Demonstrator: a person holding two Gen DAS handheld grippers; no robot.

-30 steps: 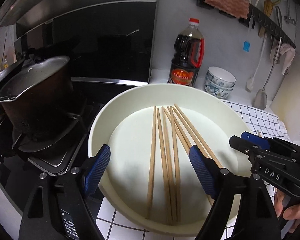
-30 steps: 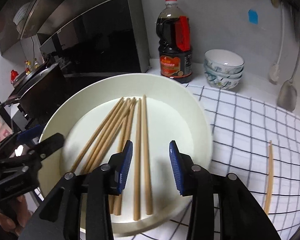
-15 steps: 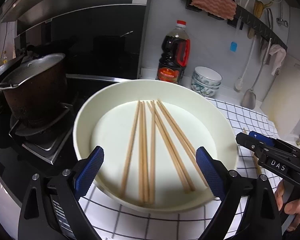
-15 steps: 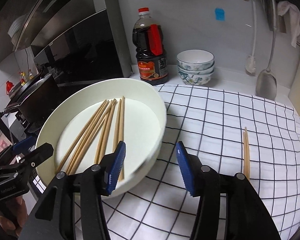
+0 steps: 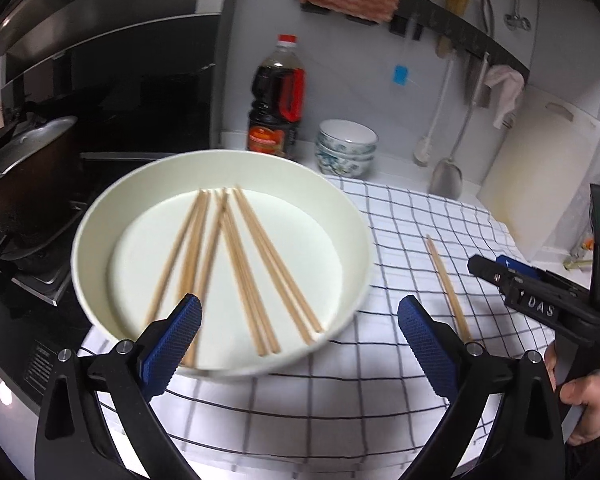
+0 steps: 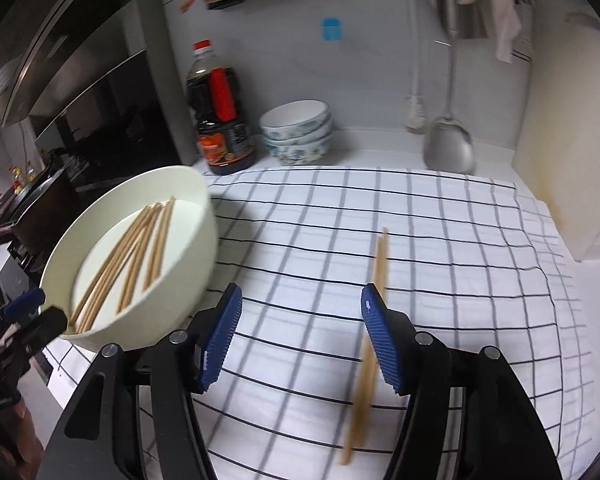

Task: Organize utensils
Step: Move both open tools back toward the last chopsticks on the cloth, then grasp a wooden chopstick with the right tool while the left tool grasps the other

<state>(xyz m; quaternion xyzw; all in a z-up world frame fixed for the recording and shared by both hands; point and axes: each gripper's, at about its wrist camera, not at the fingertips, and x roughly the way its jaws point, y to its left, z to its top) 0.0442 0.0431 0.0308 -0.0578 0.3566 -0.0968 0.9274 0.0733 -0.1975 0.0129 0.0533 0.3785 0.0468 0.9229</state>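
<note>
Nearest to you, your right tongs are spreading apart with nothing pinched between the pads, hanging over the checked cloth on the table. The loose chopsticks on that cloth run from about 6 o'clock up toward 12 in the right wrist view, slipping just behind the right-hand pad, so they're beside the gap rather than in it. Looks like a pair, but the blur makes it hard to swear to that.

Your left tongs are also on their way wider, about as wide as they go, and empty. They hover over the near rim of the white bowl, which fills the left wrist view from 9 to 12 o'clock. Inside it lies the bunch of chopsticks, fanned out and tips roughly together at the far end.

Progress-wise, I'd say you're mostly there: the bulk sits in the bowl, and what's on the cloth at 3 o'clock of the bowl is all I can see left to collect. Next job is probably getting the right tongs around them.

Compared with a second ago: both cameras were parked right over the bowl then, and the right tongs were much narrower. Now both views have swung to the right, the bowl has slid to the 9 o'clock side of the right view, and the loose chopsticks have come from the edge to nearly under your right tongs.

Farther back, the soy bottle and stacked bowls sit by the wall.
</note>
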